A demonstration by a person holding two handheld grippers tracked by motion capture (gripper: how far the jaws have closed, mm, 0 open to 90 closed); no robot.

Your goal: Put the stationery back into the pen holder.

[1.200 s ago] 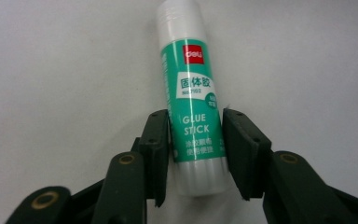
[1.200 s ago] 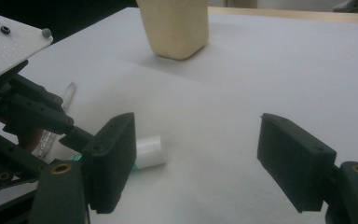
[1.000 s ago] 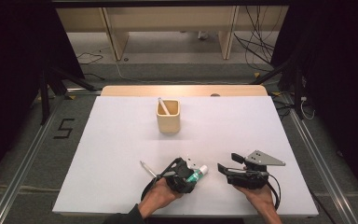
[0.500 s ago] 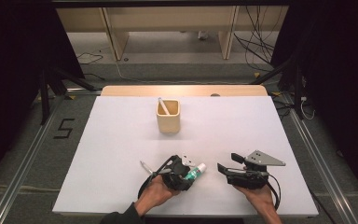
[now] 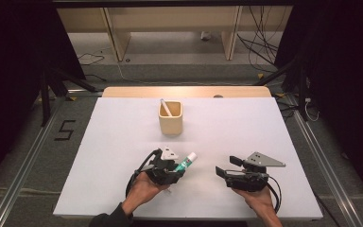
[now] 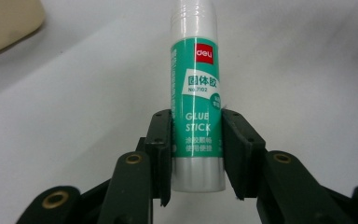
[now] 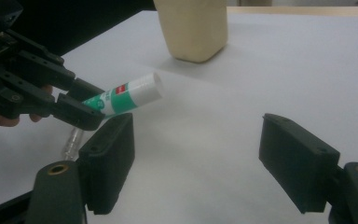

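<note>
The white surface [image 5: 123, 142] occupies the centre of the high view, with dark floor and cabling around it. A beige cup [image 5: 170, 117] stands in the upper middle of the surface, a pale stick-like item [image 5: 165, 107] leaning inside it.

Left tool [image 5: 175, 166]: clenched on the glue stick [image 5: 185, 162]. In the left gripper view both jaws press the lower end of the green-and-white tube, at the base of the label, while the clear cap end points toward the top of the frame. In the right gripper view the glue stick [image 7: 126, 97] is tilted, cap end raised, and appears lifted clear of the surface; a shadow lies under it.

Right tool [image 5: 224, 168]: released, jaws wide apart, holding nothing. It rests low at the lower right of the high view, well apart from the cup. A small clear item [image 7: 72, 138] lies on the surface below the left tool in the right gripper view; its nature cannot be determined.

Progress assessment: the grasp and the lift of the glue stick appear complete. The cup is the likely destination, and the glue stick is not yet near it: it sits lower centre of the high view, with bare surface between it and the cup. Remaining steps, as judged: carry toward the cup, align the tube over the opening, release.
</note>
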